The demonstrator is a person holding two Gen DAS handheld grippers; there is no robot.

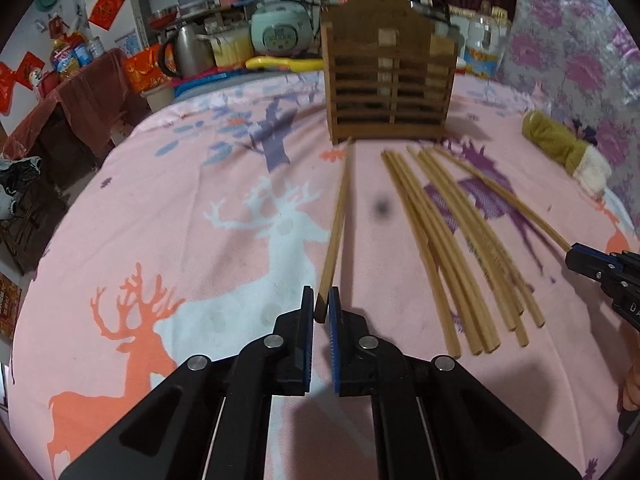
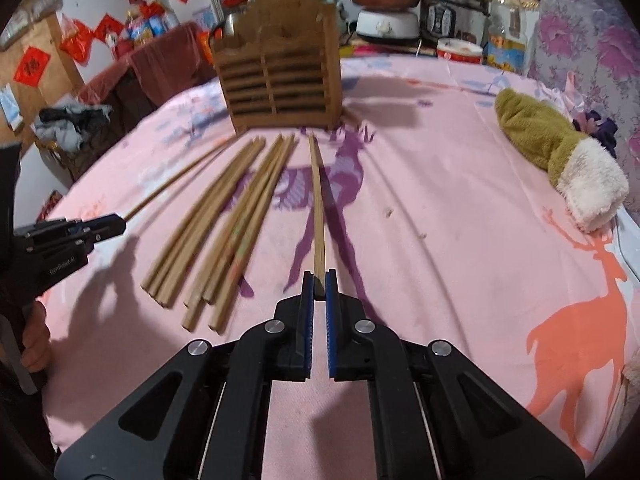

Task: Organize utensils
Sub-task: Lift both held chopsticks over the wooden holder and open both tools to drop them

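Left gripper [image 1: 320, 304] jaws pinch the near end of one chopstick [image 1: 338, 220]; right gripper [image 2: 319, 286] likewise on another chopstick [image 2: 318, 200]. Both tips point toward the wooden holder [image 1: 388, 80]; loose bundle [image 1: 452, 248] lies just before it. Judgement: raise tips clear, tilt upright, lower into a slot.

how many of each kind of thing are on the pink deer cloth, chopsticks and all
Held wooden chopsticks: 2, one in the left gripper, one in the right gripper
Loose wooden chopsticks: about 7, they overlap
Brown slatted wooden holder: 1
Olive and white plush mitten: 1
Total: about 11
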